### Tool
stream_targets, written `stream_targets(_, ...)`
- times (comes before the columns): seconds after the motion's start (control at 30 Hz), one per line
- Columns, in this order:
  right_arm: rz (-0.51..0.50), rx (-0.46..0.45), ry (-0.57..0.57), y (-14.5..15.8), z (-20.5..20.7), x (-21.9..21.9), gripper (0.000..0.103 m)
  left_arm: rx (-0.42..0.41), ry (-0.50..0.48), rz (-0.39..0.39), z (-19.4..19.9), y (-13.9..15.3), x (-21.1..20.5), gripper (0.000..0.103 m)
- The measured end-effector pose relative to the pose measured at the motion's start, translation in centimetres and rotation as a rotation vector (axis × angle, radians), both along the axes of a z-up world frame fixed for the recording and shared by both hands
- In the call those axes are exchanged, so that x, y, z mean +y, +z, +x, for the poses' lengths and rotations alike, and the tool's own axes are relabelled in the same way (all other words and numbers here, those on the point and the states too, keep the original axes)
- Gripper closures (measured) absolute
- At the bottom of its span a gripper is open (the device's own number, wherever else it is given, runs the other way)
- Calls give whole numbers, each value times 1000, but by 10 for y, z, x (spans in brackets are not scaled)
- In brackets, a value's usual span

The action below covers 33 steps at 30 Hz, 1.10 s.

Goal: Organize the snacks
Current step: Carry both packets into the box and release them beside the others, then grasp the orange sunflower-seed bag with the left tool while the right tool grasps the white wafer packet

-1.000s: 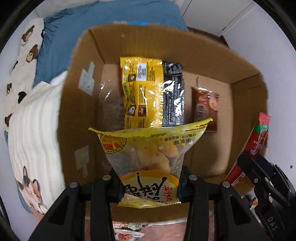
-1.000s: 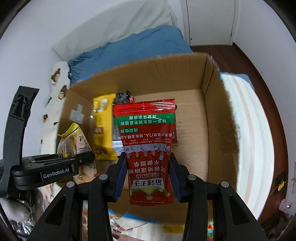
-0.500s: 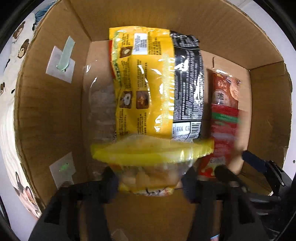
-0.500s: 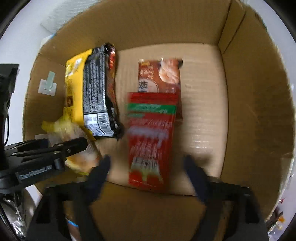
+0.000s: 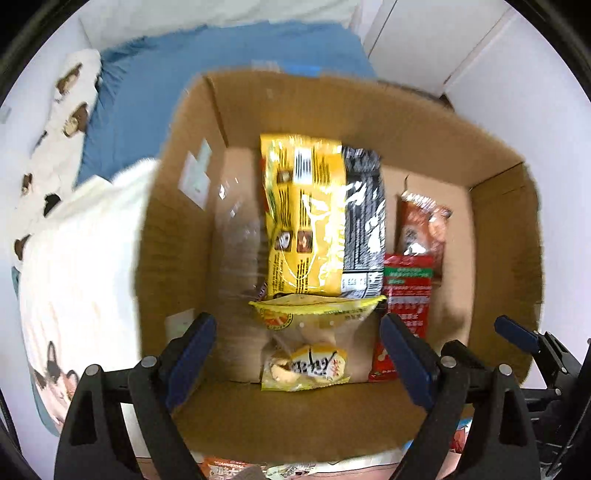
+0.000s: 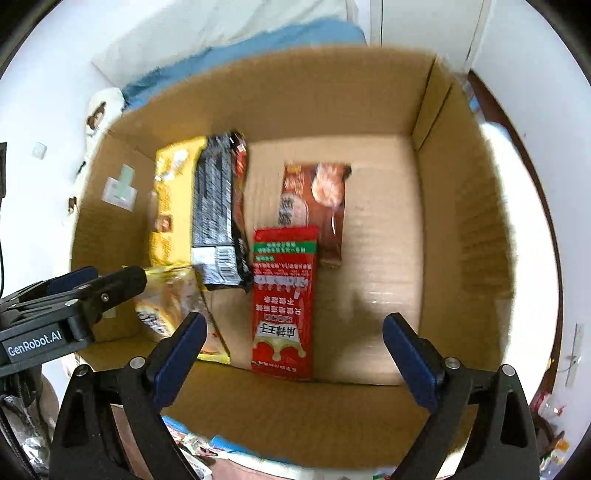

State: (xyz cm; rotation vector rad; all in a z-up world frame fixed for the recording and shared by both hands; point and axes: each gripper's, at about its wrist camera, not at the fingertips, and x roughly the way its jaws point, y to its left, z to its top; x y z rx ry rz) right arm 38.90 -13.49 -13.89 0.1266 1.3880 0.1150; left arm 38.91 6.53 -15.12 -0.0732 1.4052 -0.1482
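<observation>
An open cardboard box [image 5: 369, 114] [image 6: 461, 229] holds the snacks. A yellow-topped clear bag of pastries [image 5: 308, 347] [image 6: 173, 306] lies on the box floor near the front wall. A red packet [image 6: 283, 295] [image 5: 404, 295] lies flat beside it. Behind them lie a yellow bag [image 5: 303, 218] [image 6: 171, 199], a black bag [image 5: 364, 221] [image 6: 218, 206] and a brown-red packet [image 5: 421, 229] [image 6: 314, 206]. My left gripper [image 5: 297, 360] is open and empty above the pastry bag. My right gripper [image 6: 295, 354] is open and empty above the red packet.
The box sits on a bed with a striped white blanket [image 5: 74, 266] and a blue pillow [image 5: 184, 74]. More snack packets [image 6: 207, 446] [image 5: 229, 470] lie in front of the box's near wall. White walls and a door [image 6: 424, 22] stand behind.
Both grippers went down into the box, opened and let go of the pastry bag and the red packet. They have since pulled back up and out; both packets lie on the box floor.
</observation>
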Motion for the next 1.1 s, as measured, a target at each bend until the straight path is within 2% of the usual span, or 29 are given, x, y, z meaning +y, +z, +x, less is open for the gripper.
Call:
stream_targets(0.13,4,-91,-12,34,-19,-1,5,-103,6,-7,-23,39,0,12)
stream_targets(0.3,68,-146,-41,67,-51,-3,5,-216,8,-1,-51,80,0,12)
stream_targets(0.43,143,-136,-65,70,-91,-1,5,-248,0,57,-91,82,12,12)
stream_targets(0.5,182,-106,-79,59,-111,2,5,-238,-33,128,-115,68,19,12)
stream_targets(0.57,218,-52,-91,37,-132,7,5,-198,-85,211,-141,39,24,12)
stream_targets(0.7,272,73,-133,-19,-153,21,6,-8,-175,302,-182,-46,33,12)
stream_targets(0.73,280,90,-143,-30,-155,25,9,28,-187,314,-189,-64,35,12)
stream_targets(0.77,244,46,-163,-39,-155,29,11,58,-200,328,-194,-78,37,12)
stream_targets(0.8,233,52,-174,-48,-154,33,13,86,-219,344,-198,-95,38,12)
stream_targets(0.9,211,59,-242,-71,-144,42,13,101,-250,393,-199,-117,38,12)
stream_targets(1.0,218,98,-330,-95,-134,48,14,97,-238,405,-193,-127,42,14)
stream_targets(1.07,197,117,-367,-107,-132,51,17,93,-208,400,-188,-129,48,29)
stream_targets(1.1,169,121,-369,-111,-133,52,32,108,-173,383,-186,-132,55,35)
